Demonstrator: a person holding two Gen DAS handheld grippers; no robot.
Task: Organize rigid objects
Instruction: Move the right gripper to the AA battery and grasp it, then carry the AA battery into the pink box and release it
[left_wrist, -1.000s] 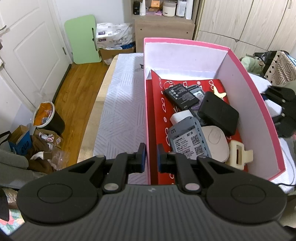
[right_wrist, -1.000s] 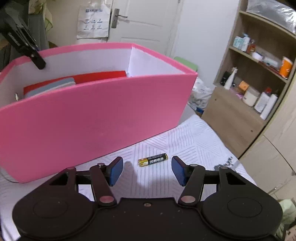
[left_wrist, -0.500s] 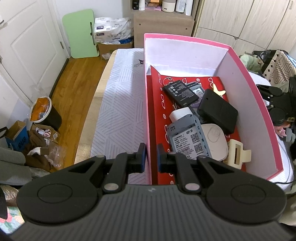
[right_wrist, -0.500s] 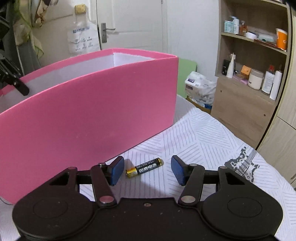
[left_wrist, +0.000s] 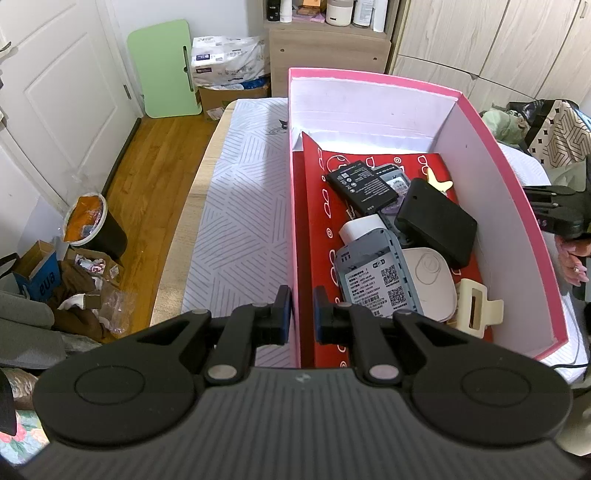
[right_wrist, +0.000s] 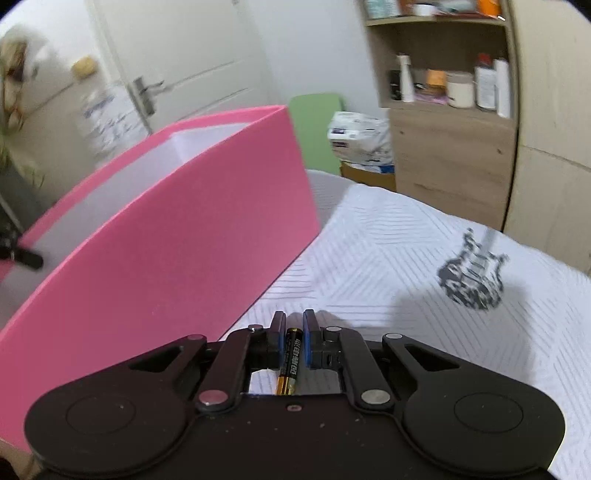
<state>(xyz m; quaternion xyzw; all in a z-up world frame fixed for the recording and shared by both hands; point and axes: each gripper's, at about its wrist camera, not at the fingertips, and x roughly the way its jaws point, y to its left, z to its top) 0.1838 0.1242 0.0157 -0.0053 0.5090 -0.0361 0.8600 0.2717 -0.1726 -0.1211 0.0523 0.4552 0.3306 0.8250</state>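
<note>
My left gripper (left_wrist: 300, 314) is shut on the left wall of the pink box (left_wrist: 369, 107). Inside lie a black battery pack (left_wrist: 360, 186), a black case (left_wrist: 436, 221), a grey router (left_wrist: 376, 277), a white round device (left_wrist: 432, 280) and a cream hair clip (left_wrist: 476, 308). In the right wrist view my right gripper (right_wrist: 294, 332) is closing its jaws on a black-and-gold AA battery (right_wrist: 291, 358), which lies lengthwise between the blue pads, and they touch it. The battery sits just above the sheet beside the box's outer wall (right_wrist: 166, 258).
The box stands on a white striped bed sheet (left_wrist: 240, 221) with a guitar print (right_wrist: 472, 277). Left of the bed are wooden floor, a bin (left_wrist: 92, 229) and a green board (left_wrist: 162, 66). A wooden shelf cabinet (right_wrist: 450, 147) stands beyond. A hand (left_wrist: 574, 258) shows at the right.
My right gripper rolled, came down over the battery and went from wide open to closed on it. The left gripper and the box stayed put.
</note>
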